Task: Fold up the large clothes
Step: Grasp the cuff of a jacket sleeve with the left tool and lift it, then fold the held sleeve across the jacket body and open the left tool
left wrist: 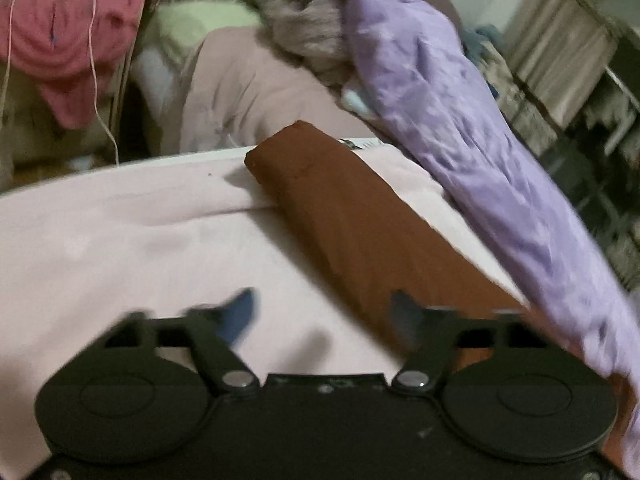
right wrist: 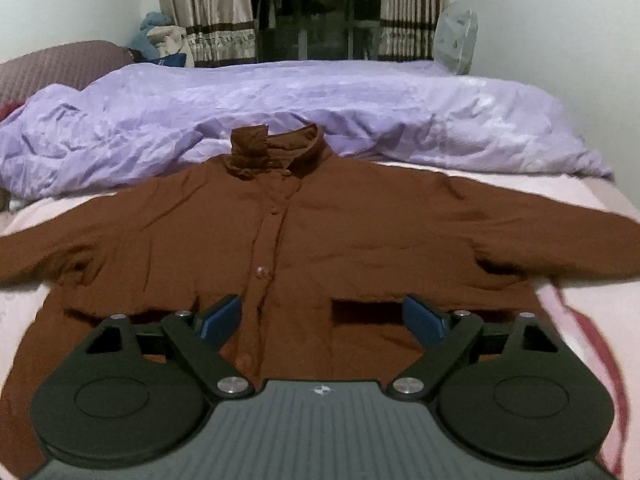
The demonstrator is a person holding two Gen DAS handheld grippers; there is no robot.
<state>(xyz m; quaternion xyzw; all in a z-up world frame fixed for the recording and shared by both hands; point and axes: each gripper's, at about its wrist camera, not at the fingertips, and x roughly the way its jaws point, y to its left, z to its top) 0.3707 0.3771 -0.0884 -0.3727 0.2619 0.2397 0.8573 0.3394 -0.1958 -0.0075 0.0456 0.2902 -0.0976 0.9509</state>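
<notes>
A brown button-up shirt (right wrist: 304,240) lies flat and face up on the pink bed sheet (right wrist: 592,308), collar far, both sleeves spread out sideways. My right gripper (right wrist: 324,320) is open and empty, hovering over the shirt's lower front near the button placket. In the left wrist view one brown sleeve (left wrist: 340,216) runs diagonally across the sheet (left wrist: 120,240). My left gripper (left wrist: 324,316) is open and empty, its right finger over the sleeve's near part; the view is motion-blurred.
A crumpled lilac duvet (right wrist: 320,108) lies along the far side of the bed, also in the left wrist view (left wrist: 460,120). A maroon pillow (right wrist: 60,64) is at far left. Pink cloth (left wrist: 68,44) and piled laundry (left wrist: 296,32) lie beyond the bed edge. Curtains (right wrist: 208,12) hang behind.
</notes>
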